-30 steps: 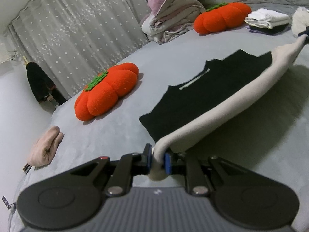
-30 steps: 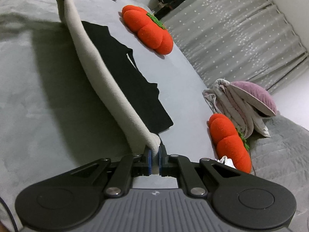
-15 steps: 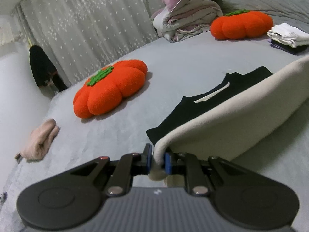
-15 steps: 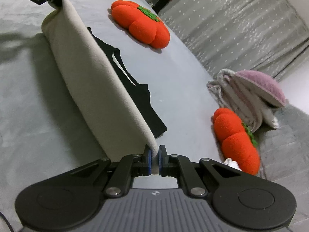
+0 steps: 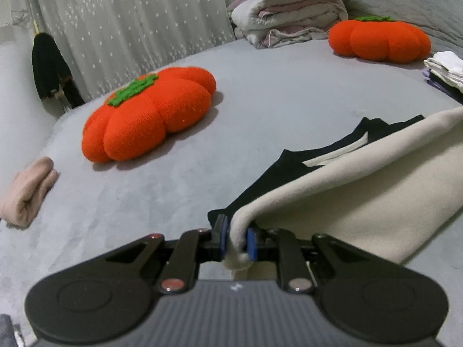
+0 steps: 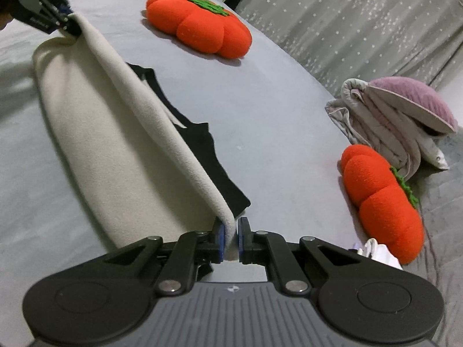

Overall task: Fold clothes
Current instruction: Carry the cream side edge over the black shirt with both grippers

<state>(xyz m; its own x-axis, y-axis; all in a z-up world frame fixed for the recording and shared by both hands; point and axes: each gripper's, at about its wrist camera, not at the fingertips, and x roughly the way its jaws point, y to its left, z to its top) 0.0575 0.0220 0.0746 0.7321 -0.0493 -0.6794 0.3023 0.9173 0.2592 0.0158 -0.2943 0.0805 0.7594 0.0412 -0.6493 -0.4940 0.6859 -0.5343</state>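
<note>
Mid-fold on a grey bed: cream garment lifted by one edge and stretched between two claws, its black part lying flat on the bed beyond. Fold apparently begun but not laid down; raised edge yet to be set over the rest and smoothed. Folded white pile at the far right, seemingly finished. Left claw clamped tight on one cream corner, fabric bunched between blue pads. Right claw nearly closed, pinching the opposite corner. Orange pumpkin cushions nearby.
</note>
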